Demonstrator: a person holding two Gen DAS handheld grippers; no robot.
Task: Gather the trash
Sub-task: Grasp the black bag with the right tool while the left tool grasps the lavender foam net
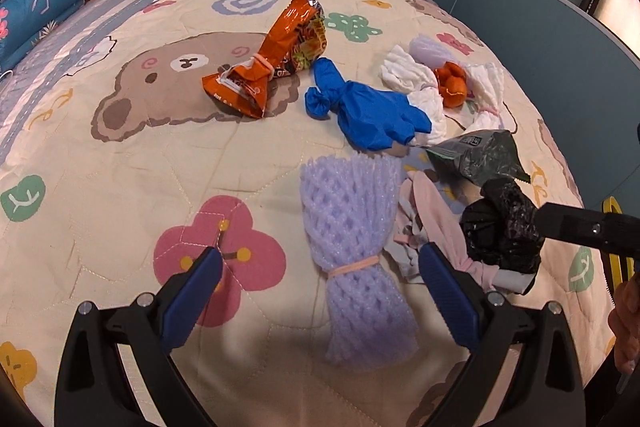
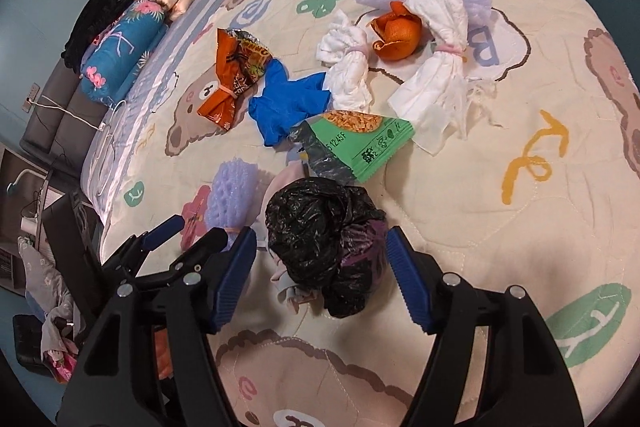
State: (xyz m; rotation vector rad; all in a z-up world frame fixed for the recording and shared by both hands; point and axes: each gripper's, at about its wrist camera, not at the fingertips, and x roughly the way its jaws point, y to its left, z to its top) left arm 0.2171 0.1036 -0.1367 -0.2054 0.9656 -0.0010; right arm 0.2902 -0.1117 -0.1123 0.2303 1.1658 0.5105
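Left wrist view: the left gripper [image 1: 320, 267] was held wide open, empty, straddling a lilac foam net [image 1: 356, 239] laid on the quilt [image 1: 120, 187]. Right wrist view: the right gripper [image 2: 322, 263] was spread about a crumpled black bag [image 2: 326, 239], its pads [image 2: 236, 275] not visibly pressing it; a green wrapper [image 2: 360, 143] lay just beyond

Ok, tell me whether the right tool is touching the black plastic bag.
Apart. The right wrist view shows the right tool open around the black plastic bag, quilt visible between each pad and the bag.
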